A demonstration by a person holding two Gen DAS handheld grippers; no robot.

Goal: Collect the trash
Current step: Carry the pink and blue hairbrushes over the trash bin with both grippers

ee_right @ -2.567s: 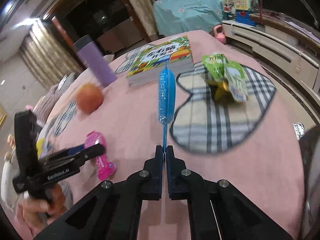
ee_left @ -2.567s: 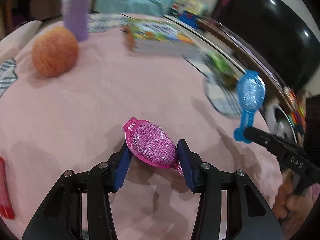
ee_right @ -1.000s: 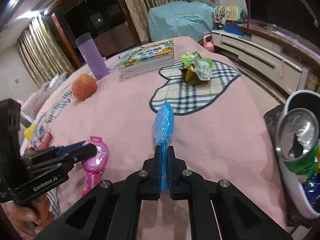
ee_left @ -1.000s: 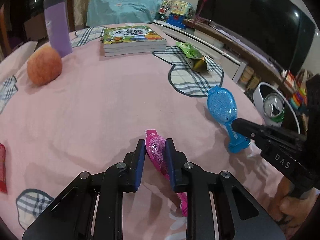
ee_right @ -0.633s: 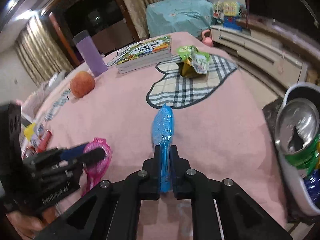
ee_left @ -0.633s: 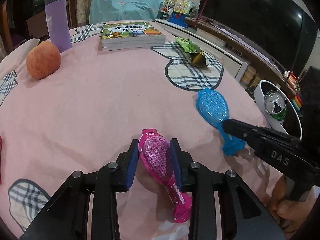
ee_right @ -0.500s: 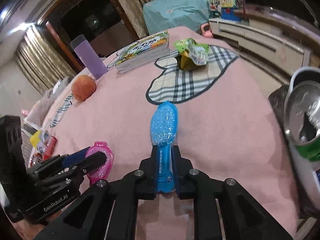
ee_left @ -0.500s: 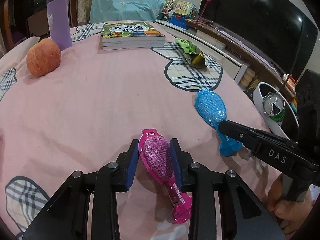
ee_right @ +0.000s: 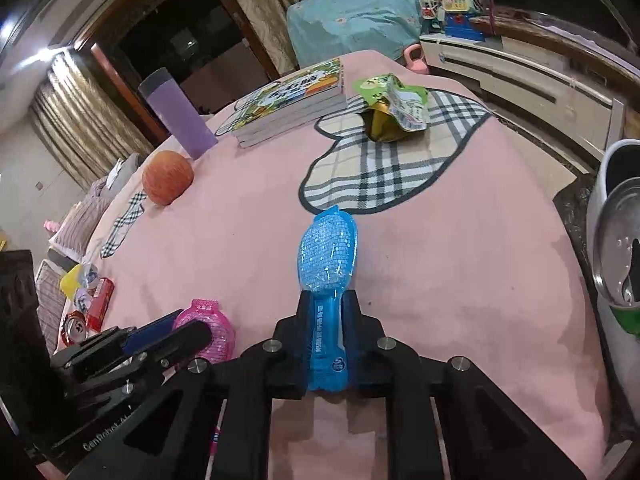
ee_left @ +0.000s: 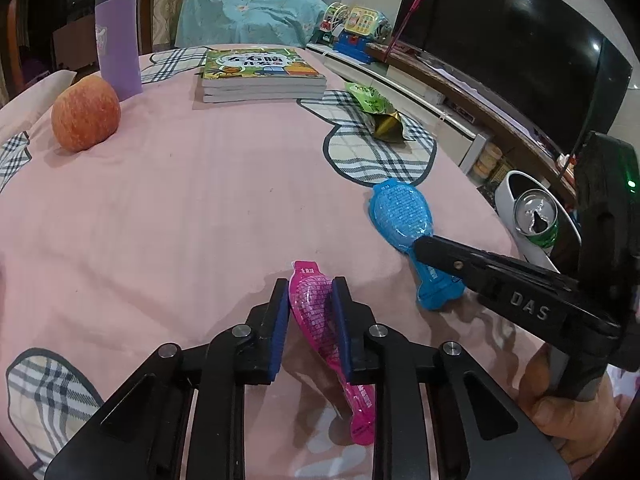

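My left gripper (ee_left: 310,296) is shut on a pink jelly pouch (ee_left: 320,316) just above the pink tablecloth (ee_left: 180,208); the pouch's tail hangs down behind the fingers. My right gripper (ee_right: 326,300) is shut on the neck of a blue jelly pouch (ee_right: 330,252), whose round end lies on the cloth. The blue pouch (ee_left: 402,212) and the right gripper (ee_left: 420,246) also show in the left wrist view. A green-and-gold snack wrapper (ee_right: 390,106) lies on the plaid patch farther away. The white trash bin (ee_left: 520,192) with a green can (ee_left: 536,218) stands off the table's right edge.
An apple (ee_left: 86,114), a purple tumbler (ee_left: 118,36) and a stack of books (ee_left: 260,74) sit at the far side of the table. Red and yellow wrappers and a can (ee_right: 84,300) lie off the left edge. A TV (ee_left: 520,52) stands at the right.
Both grippers moved back toward the table's near right edge, each carrying its pouch. The blue pouch turned from edge-on to flat and came down onto the cloth. The bin came into view.
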